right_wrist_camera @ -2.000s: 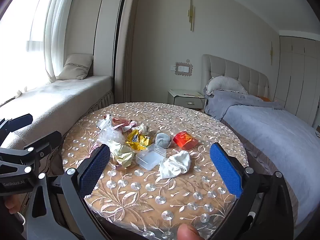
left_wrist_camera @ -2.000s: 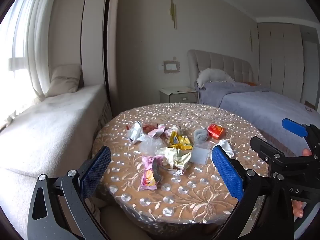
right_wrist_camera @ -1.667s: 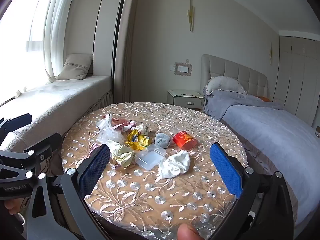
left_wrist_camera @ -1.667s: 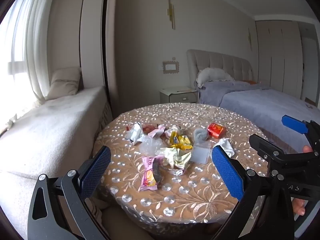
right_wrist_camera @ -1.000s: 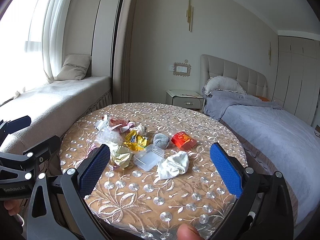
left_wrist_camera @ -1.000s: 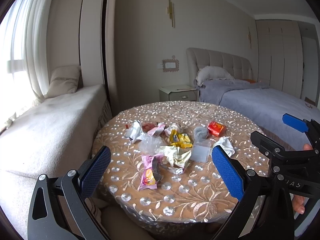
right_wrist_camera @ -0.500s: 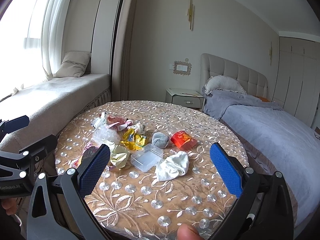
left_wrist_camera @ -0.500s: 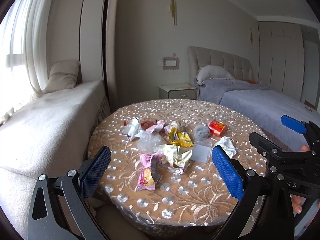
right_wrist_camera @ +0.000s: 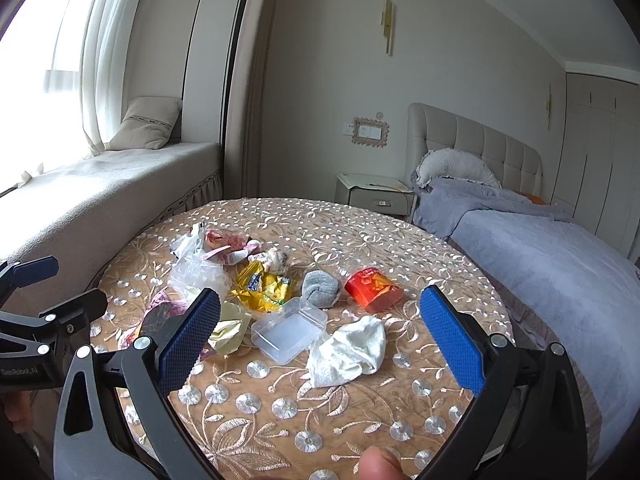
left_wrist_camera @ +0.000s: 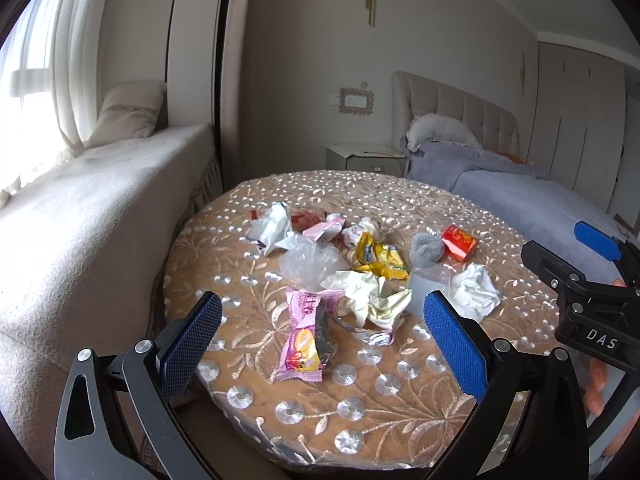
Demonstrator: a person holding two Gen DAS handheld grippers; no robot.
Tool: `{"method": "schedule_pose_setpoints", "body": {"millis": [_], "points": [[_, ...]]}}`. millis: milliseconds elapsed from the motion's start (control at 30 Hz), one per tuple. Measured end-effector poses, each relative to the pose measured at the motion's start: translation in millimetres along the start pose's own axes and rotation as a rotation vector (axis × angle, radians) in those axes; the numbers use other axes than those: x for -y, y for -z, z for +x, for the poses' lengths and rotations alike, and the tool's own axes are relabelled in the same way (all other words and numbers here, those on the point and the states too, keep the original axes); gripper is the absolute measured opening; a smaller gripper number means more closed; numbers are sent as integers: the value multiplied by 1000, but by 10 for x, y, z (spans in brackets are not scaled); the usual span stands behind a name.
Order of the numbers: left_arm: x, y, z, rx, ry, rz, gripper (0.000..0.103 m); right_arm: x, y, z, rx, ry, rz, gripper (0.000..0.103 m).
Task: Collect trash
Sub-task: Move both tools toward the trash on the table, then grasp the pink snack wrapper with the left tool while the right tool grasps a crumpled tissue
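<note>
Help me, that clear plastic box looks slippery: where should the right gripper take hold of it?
Probably across the two long side walls of the clear box, coming from above with the right gripper. It lies flat and shallow, and yellow wrapper and tissue crowd its ends.

Round surface under tan embroidered cloth (right_wrist_camera: 360, 232), matt with shiny sequins; glossy pink foil wrapper (left_wrist_camera: 302, 336); clear plastic box (right_wrist_camera: 288, 330); crumpled white paper tissue (right_wrist_camera: 348, 350).

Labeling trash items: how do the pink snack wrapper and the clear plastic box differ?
The pink snack wrapper is soft, printed film, lying flat and crinkled; the clear plastic box is rigid, see-through and unprinted. The wrapper is long and narrow, the box squarish with raised walls. The wrapper lies nearest the left gripper, the box nearer the right gripper. Both rest untouched on the embroidered tablecloth.
</note>
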State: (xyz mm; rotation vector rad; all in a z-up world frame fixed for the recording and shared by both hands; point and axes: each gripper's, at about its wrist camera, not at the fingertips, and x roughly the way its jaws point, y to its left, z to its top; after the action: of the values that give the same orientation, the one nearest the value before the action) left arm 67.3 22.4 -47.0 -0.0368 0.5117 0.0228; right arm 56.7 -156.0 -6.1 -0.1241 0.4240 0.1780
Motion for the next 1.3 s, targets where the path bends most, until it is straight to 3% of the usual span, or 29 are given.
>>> {"method": "schedule_pose_setpoints", "body": {"millis": [167,767,967,1033,1100,1167,1300], "points": [[-22,41,240,-50,-18,5,99,-11,-27,227,-53,-57,43,100],[-183,237,1197,-244,-107,18,97,-271,-18,838,-115,-69,-34,100],[-257,322,1458,-322,-100,25,72,-321,-15,991,-129,-68,-50,100],[-281,310,1462,-318,-85,12,57,-346,-5,1022,-134,-72,-55,100],[-286,293,1460,-311,-80,11,29,-362,5,1038,-139,-86,-56,100],[-302,286,1448,-301,-83,-1,21,-375,5,1048,-140,-100,-57,100],[-339,205,1267,-223,-120,-21,19,-425,-2,1043,-134,-135,-65,100]]}}
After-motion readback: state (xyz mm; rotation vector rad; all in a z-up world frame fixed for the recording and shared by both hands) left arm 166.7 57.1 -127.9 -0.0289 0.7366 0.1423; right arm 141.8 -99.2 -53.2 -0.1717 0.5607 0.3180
